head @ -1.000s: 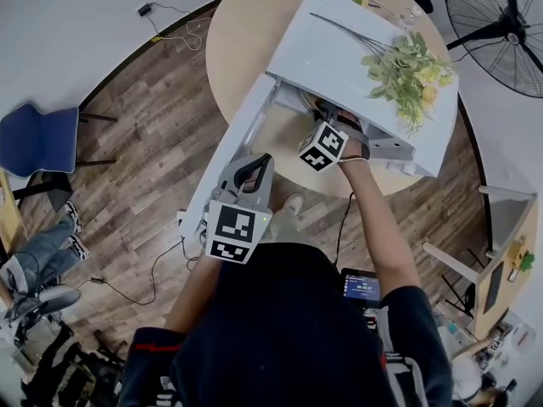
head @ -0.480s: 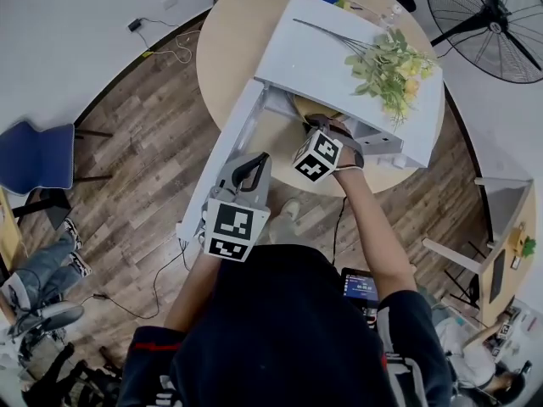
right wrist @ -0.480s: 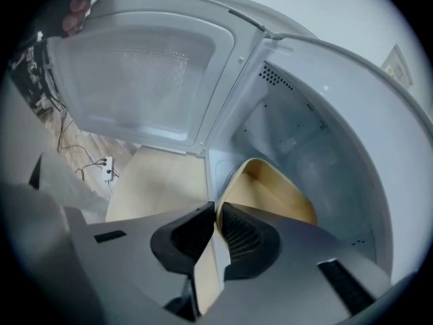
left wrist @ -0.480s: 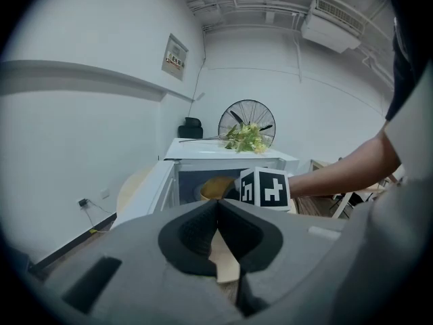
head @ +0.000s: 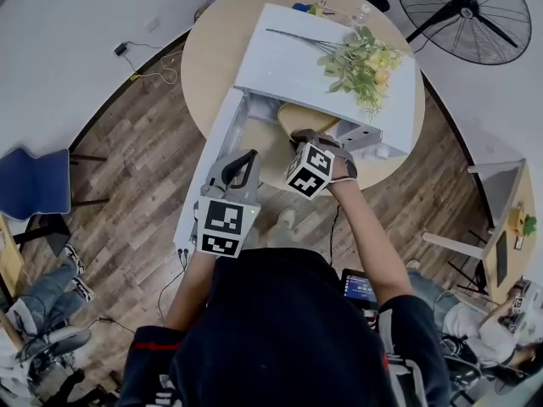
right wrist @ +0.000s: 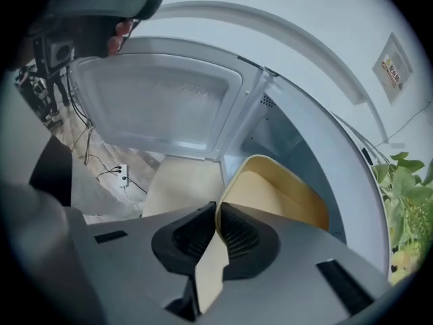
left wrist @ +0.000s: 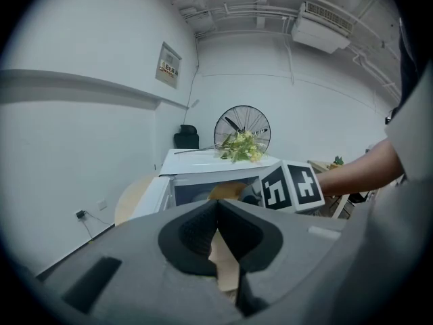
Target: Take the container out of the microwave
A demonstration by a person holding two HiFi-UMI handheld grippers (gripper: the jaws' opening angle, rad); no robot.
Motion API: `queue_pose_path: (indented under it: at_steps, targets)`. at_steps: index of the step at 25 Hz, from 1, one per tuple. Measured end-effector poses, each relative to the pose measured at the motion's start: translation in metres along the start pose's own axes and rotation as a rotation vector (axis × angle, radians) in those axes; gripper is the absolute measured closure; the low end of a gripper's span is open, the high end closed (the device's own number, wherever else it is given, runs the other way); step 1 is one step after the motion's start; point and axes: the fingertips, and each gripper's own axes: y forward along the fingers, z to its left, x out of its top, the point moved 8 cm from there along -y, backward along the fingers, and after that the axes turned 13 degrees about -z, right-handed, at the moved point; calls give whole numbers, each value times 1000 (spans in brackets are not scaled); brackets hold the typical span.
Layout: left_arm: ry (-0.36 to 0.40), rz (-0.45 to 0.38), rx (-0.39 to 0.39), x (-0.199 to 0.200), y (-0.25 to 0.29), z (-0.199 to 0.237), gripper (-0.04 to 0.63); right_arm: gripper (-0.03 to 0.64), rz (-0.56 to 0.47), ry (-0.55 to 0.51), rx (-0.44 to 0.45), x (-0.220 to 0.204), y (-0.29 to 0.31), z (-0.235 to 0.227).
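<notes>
Now right tool point(right wrist: 216, 217) closing on container point(right wrist: 284, 192) rim.

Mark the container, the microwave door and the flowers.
container point(right wrist: 284, 195): right gripper view, its tan inner wall.
microwave door point(right wrist: 159, 108): right gripper view, inner panel.
flowers point(head: 363, 64): head view, middle of the leafy bunch.

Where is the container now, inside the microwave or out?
Partly out: in the head view the container juts past the open front of the microwave, its far part hidden under the top.
</notes>
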Motion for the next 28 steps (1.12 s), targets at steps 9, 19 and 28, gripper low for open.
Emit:
queue_pose_path:
  at_steps: [9, 19, 28]
  targets:
    - [33, -25, -26, 13, 1, -7, 581, 589, -2, -5, 24, 3, -37, 20]
    - [87, -40, -74, 24, 2, -24, 581, 589, -2, -16, 25, 3, -69, 38]
    - [133, -43, -114, 27, 6, -34, 581, 589, 19, 3, 28, -7, -87, 55]
